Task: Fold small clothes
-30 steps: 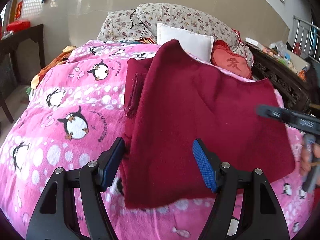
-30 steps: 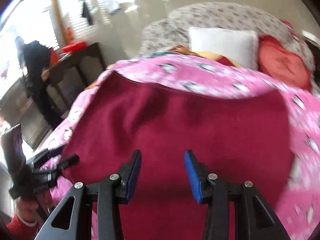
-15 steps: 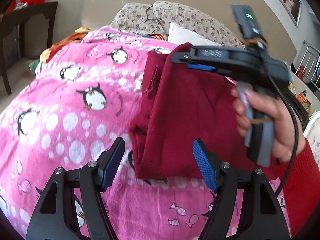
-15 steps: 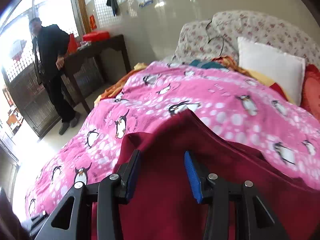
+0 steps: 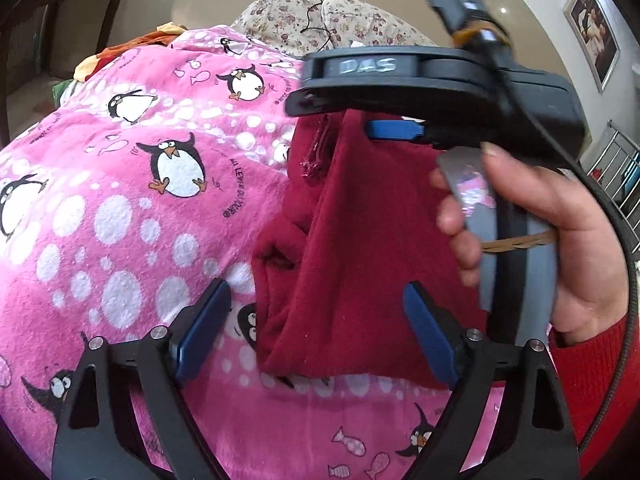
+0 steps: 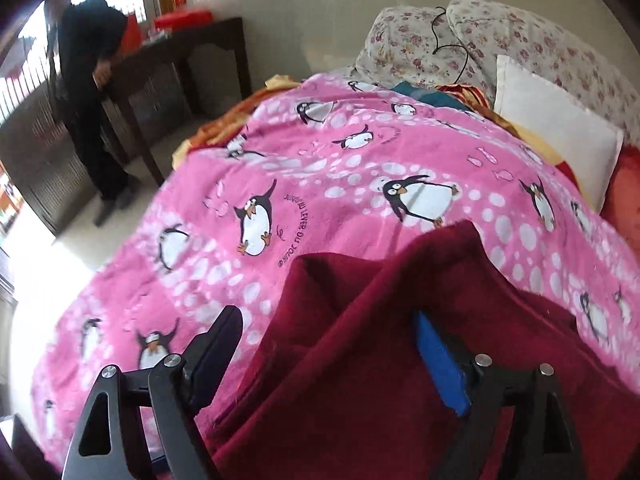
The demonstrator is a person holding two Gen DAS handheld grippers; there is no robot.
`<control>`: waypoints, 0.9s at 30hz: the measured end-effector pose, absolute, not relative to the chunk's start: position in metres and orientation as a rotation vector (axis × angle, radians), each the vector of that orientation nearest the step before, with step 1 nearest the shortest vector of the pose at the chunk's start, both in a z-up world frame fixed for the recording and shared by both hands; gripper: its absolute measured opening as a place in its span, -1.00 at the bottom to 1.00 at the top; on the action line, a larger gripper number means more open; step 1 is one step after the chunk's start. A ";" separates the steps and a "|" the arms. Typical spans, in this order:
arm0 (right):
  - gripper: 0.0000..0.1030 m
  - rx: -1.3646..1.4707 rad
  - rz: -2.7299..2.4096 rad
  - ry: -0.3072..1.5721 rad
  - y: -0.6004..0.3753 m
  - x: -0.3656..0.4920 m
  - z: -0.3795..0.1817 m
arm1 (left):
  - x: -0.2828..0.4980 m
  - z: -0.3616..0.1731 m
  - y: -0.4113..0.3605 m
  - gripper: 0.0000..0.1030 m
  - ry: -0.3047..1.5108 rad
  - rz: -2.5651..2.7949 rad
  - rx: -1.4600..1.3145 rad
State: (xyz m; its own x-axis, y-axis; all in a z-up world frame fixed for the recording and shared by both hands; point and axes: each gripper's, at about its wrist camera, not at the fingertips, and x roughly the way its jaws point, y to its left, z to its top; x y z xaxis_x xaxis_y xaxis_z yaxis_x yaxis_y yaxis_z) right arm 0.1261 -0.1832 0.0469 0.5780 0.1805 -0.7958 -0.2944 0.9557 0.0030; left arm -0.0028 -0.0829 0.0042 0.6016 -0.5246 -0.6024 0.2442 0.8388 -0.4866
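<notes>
A dark red fleece garment point(image 5: 360, 240) lies partly folded on the pink penguin blanket point(image 5: 140, 184), one half laid over the other. My left gripper point(image 5: 316, 332) is open and empty just above the garment's near edge. My right gripper point(image 5: 332, 116) shows in the left wrist view, held by a hand over the garment's far part. In the right wrist view the right gripper point(image 6: 332, 356) is open, and a raised fold of the red garment point(image 6: 400, 320) lies between its fingers and drapes over the right one.
Floral pillows point(image 6: 460, 48), a white cushion point(image 6: 552, 128) and a red cushion point(image 6: 624, 200) lie at the bed's head. A dark wooden table point(image 6: 176, 56) stands left of the bed, with a person in black point(image 6: 88, 92) beside it.
The right gripper carried the garment's right half over to the left, folding it, and its jaws have opened wider. The left gripper moved closer to the near edge.
</notes>
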 end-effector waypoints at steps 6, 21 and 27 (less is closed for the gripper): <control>0.67 -0.349 0.230 0.908 -0.164 0.126 0.026 | 0.000 0.005 -0.090 0.83 0.795 -0.466 -0.368; -0.66 0.139 0.435 0.635 -0.346 0.003 0.146 | -0.086 0.102 -0.163 -0.14 0.557 -0.883 -0.232; -0.71 0.276 0.326 0.597 -0.456 -0.063 0.133 | -0.101 0.095 -0.251 -0.15 0.633 -1.035 -0.119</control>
State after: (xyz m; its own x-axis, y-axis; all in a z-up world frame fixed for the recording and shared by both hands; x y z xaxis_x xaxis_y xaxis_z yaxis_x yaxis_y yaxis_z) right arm -0.0632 -0.4564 0.1327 0.7790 0.3763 -0.5016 -0.2190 0.9128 0.3447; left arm -0.1006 -0.2508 0.0945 0.3510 -0.8301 -0.4332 0.7636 0.5216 -0.3807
